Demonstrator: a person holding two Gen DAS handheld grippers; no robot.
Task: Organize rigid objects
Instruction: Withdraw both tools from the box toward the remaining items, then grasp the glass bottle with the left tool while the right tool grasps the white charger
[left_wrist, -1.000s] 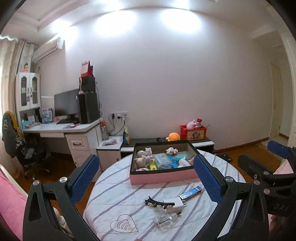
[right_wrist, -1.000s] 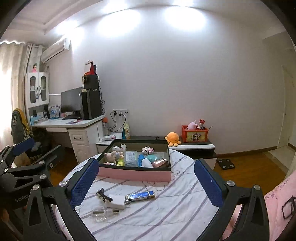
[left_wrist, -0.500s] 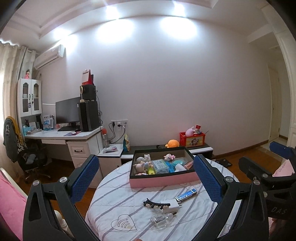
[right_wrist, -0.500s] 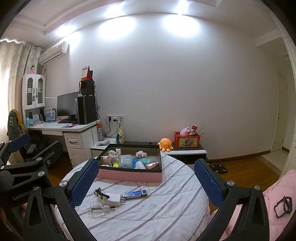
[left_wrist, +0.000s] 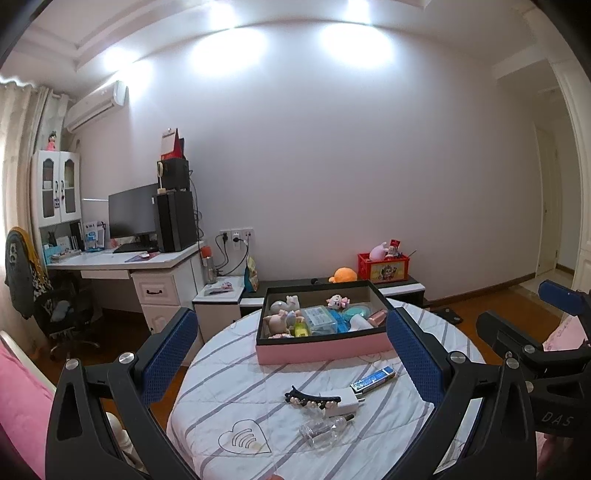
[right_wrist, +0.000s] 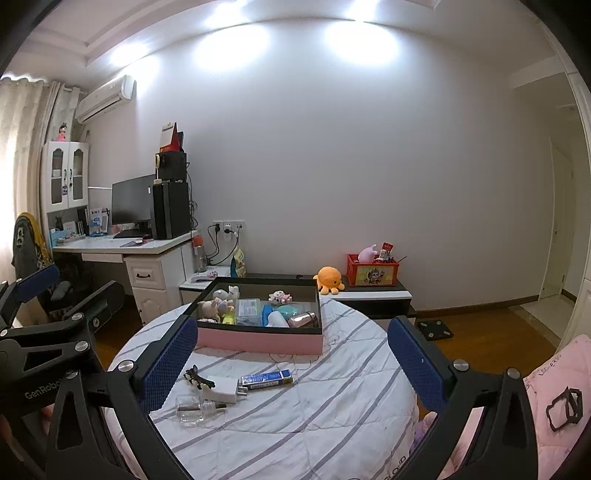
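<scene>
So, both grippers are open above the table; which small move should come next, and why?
Probably lower the left gripper toward the black hair clip. It lies loose on the table with the charger, blue tube and clear bottle, all outside the pink box.

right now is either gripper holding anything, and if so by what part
Nothing is held. The left gripper and right gripper are both open and empty, above the table, where the hair clip, charger and bottle lie loose.

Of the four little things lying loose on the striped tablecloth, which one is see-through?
The small glass bottle, lying on its side nearest the grippers. The hair clip is black, the charger plug white, the flat tube blue.
</scene>
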